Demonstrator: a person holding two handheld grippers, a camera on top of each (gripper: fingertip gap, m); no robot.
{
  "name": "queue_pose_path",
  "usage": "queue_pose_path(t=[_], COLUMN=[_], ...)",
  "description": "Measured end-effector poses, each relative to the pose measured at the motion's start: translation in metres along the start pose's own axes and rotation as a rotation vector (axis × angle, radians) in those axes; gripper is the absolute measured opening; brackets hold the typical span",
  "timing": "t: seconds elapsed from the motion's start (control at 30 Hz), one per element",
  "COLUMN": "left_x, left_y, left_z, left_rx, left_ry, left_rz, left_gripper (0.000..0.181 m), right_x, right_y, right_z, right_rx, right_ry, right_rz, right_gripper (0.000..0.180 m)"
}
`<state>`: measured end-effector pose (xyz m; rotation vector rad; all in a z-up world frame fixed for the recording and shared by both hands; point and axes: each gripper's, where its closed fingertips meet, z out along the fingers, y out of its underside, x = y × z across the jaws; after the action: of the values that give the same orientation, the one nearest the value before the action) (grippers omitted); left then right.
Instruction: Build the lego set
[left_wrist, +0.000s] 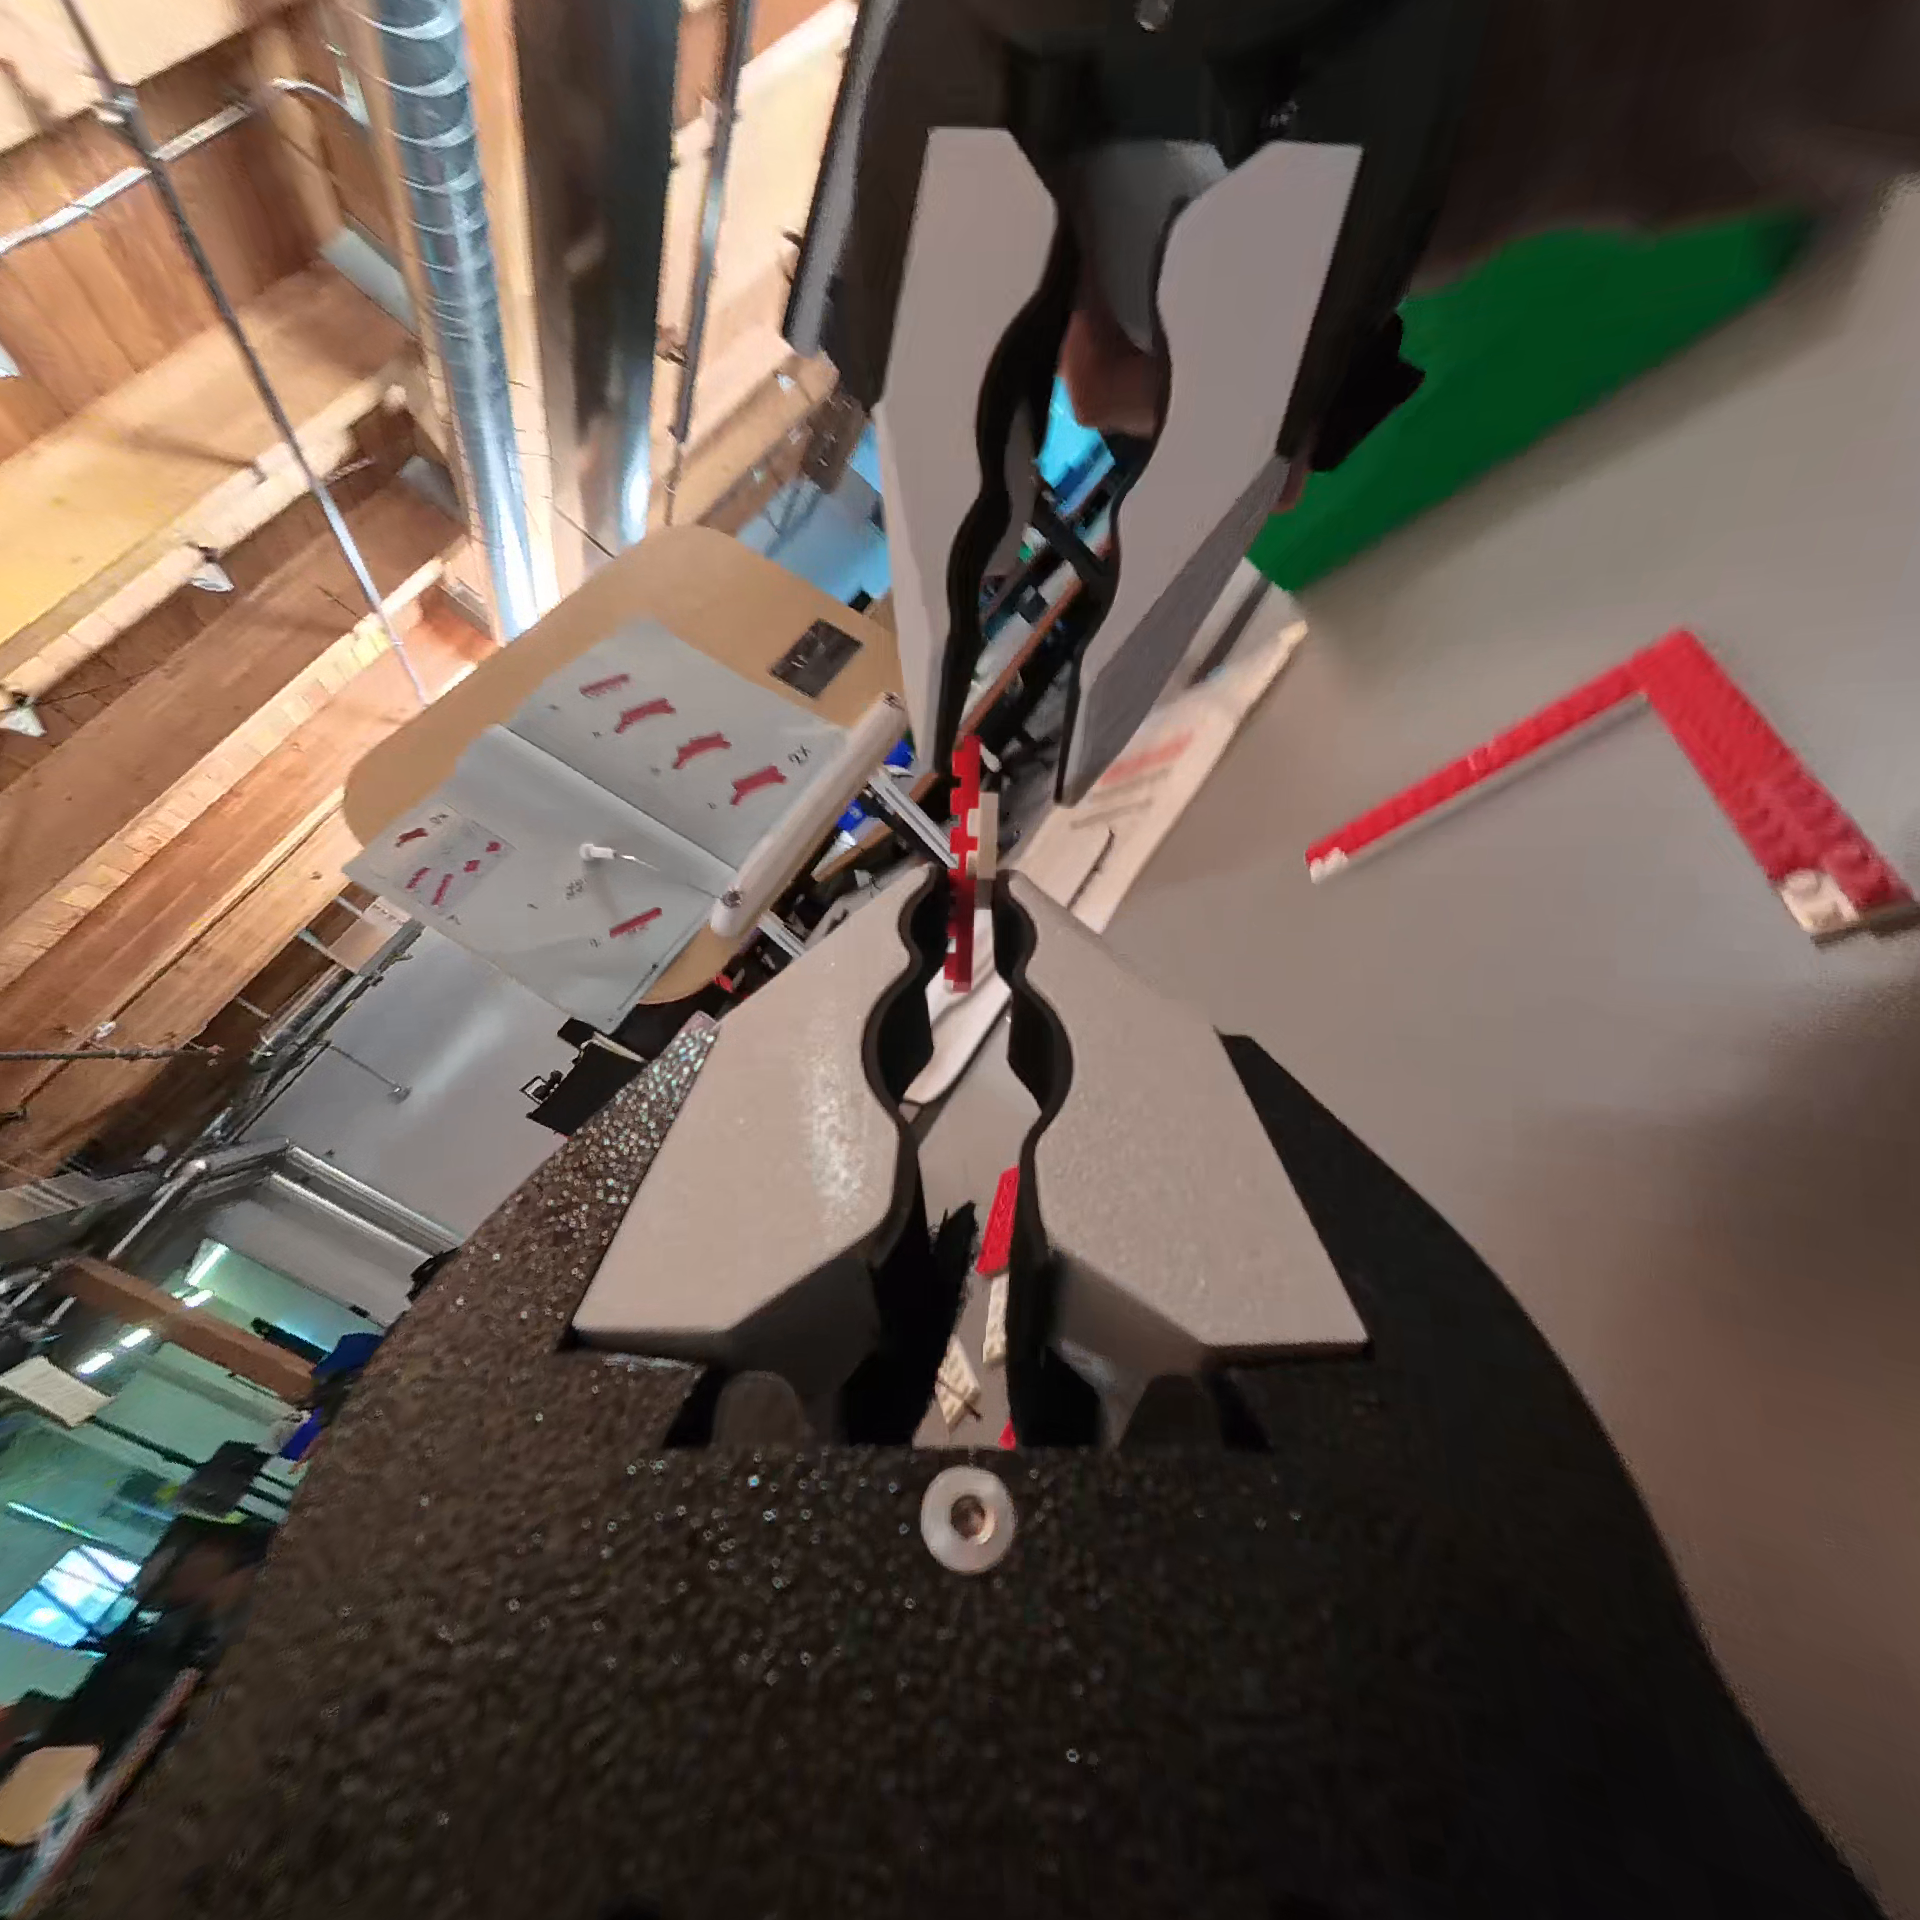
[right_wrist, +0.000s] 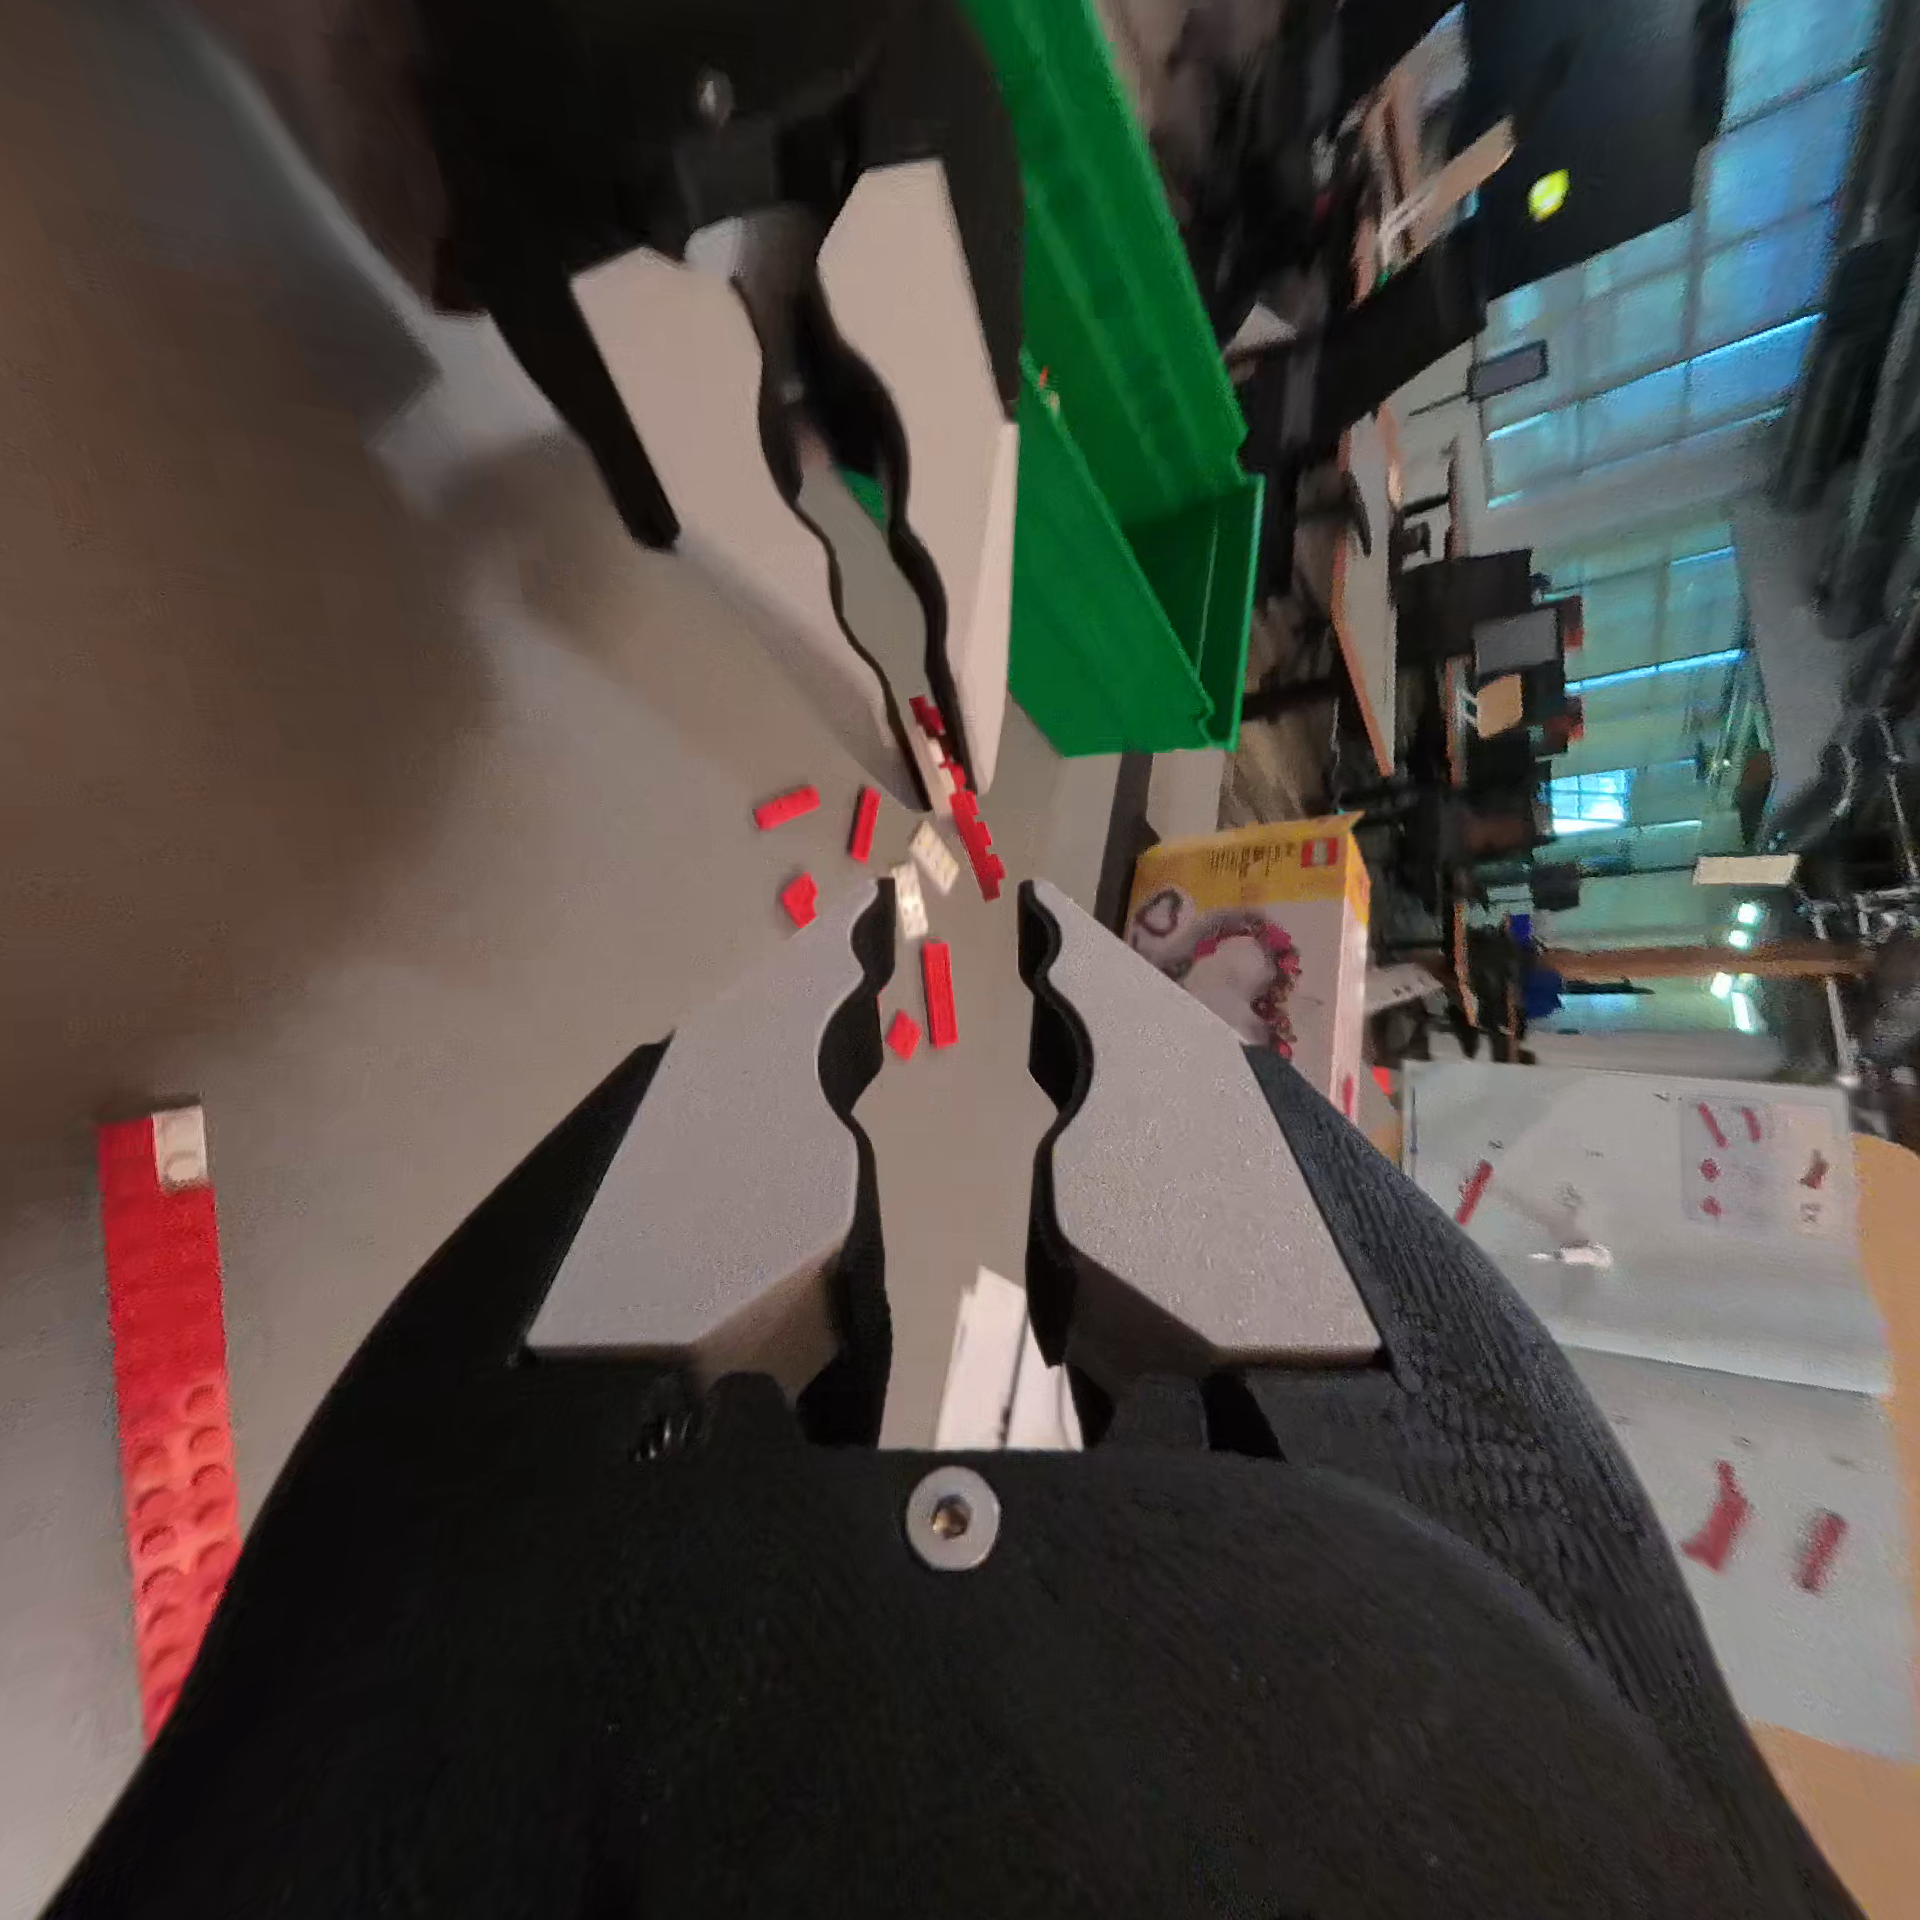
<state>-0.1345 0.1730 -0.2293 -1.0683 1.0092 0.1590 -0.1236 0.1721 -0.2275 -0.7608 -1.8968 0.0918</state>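
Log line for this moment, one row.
left gripper: shut on red-and-white Lego strip | right gripper: open, facing strip end | loose red plates: on table

Both views are bright and evenly lit, with fisheye stretching and motion blur worsening toward the edges; daylit windows (right_wrist: 1662, 343) glow at two o'clock

left gripper (left_wrist: 975, 891) clamping red-and-white brick strip (left_wrist: 968, 831), right gripper (left_wrist: 1013, 769) opposite
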Motion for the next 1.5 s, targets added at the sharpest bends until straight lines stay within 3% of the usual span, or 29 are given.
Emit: queue_pose_path(t=[0.23, 0.37, 0.53, 0.77, 0.83, 1.0, 1.2, 1.37, 1.5], left_x=[0.017, 0.014, 0.012, 0.017, 0.020, 0.036, 0.047, 0.048, 0.049], left_y=[0.011, 0.015, 0.021, 0.017, 0.012, 0.016, 0.017, 0.020, 0.020], left_z=[0.005, 0.007, 0.004, -0.001, -0.003, 0.001, 0.002, 0.001, 0.000], left_rx=[-0.063, -0.062, -0.055, 0.026, 0.051, -0.006, -0.021, -0.037, -0.024], left_ry=[0.048, 0.029, 0.057, 0.292, 0.348, 0.389, 0.438, 0.433, 0.449], left_rz=[0.094, -0.005, -0.067, -0.648, -0.736, -0.707, -0.721, -0.684, -0.704], left_gripper=[0.007, 0.008, 0.023, 0.039, 0.037, 0.037, 0.028, 0.006, 0.007], right_x=[-0.013, -0.013, -0.011, -0.006, -0.011, -0.023, -0.033, -0.037, -0.039], right_y=[0.013, 0.017, 0.025, 0.039, 0.042, 0.041, 0.042, 0.038, 0.037], right_z=[0.016, 0.018, 0.015, -0.002, -0.005, -0.007, 0.003, 0.005, 0.006], right_rx=[-0.149, -0.152, -0.130, -0.114, -0.111, -0.080, -0.061, -0.037, -0.024], right_ry=[-0.022, 0.006, 0.123, 0.412, 0.473, 0.558, 0.534, 0.527, 0.522], right_rz=[-0.152, -0.187, -0.227, -0.383, -0.428, -0.549, -0.549, -0.545, -0.540], right_gripper=[0.004, 0.002, 0.002, 0.002, 0.002, 0.002, 0.002, 0.002, 0.002])
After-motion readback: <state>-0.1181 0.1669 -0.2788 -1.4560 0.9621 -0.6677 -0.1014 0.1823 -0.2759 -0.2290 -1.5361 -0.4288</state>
